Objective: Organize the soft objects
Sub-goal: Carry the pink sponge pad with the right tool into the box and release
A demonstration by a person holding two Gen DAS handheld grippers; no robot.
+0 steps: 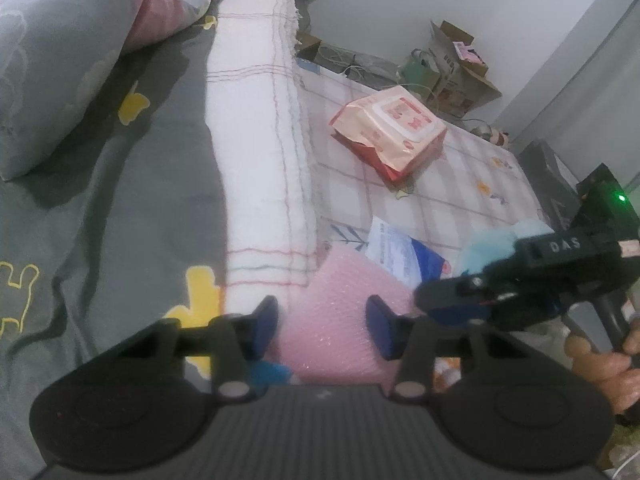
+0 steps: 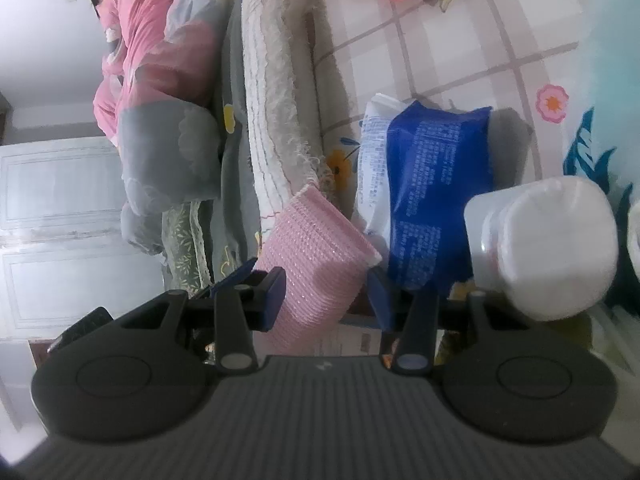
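A pink bubble-wrap pack (image 1: 340,312) lies on the bed between the blue pads of my left gripper (image 1: 322,326), which looks closed onto its sides. My right gripper (image 2: 326,294) also has the pink pack (image 2: 320,260) between its pads, touching both sides. The right gripper (image 1: 452,304) shows in the left wrist view, at the pack's right end. A blue and white tissue pack (image 2: 424,184) lies just beyond. A pack of white cotton pads (image 2: 548,248) sits at the right. A light blue plush (image 1: 496,240) is behind the right gripper.
A folded white blanket (image 1: 260,140) runs along the bed. A grey pillow (image 1: 52,72) and a pink quilt (image 2: 152,48) lie on the grey sheet. An orange wet-wipes pack (image 1: 392,128) rests on the checked sheet (image 1: 460,184). Cardboard boxes (image 1: 456,68) stand by the wall.
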